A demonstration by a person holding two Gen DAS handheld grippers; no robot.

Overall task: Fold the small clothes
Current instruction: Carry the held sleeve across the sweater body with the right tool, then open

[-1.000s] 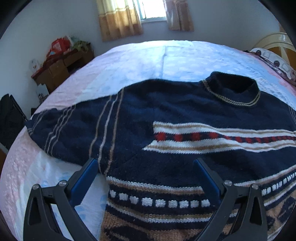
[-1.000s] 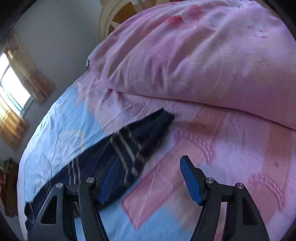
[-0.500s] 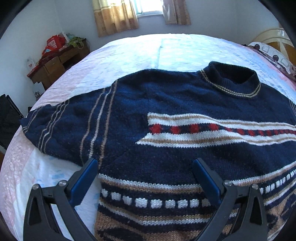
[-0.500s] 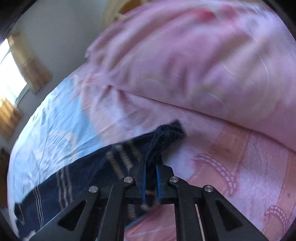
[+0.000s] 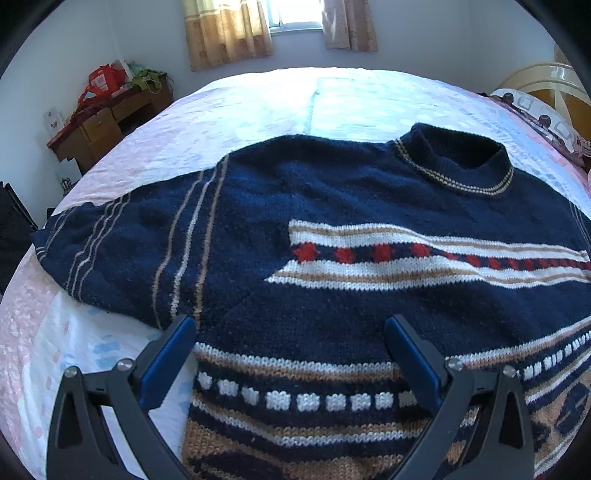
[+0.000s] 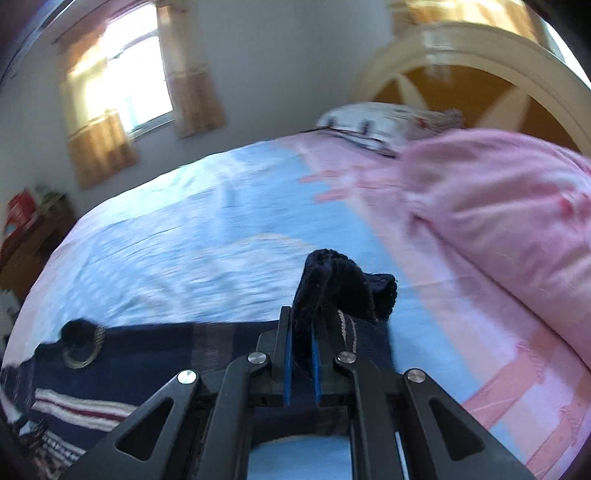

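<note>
No readable labels or writing anywhere. Sweater (image 5: 332,229) lies flat on the bed (image 5: 258,107), filling the centre of the left view. Left gripper (image 5: 290,354) is spread wide at bottom, holding nothing, over the sweater's lower band. Right gripper (image 6: 300,363) is clamped on the sleeve cuff (image 6: 340,288), lifted at centre frame. Pink duvet (image 6: 509,206) at right, headboard (image 6: 480,55) upper right, cluttered desk (image 5: 107,114) upper left, curtains (image 5: 229,33) at top.

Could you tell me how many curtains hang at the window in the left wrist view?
2: one curtain left of the window, the other right of it; their tops are cut off.
</note>
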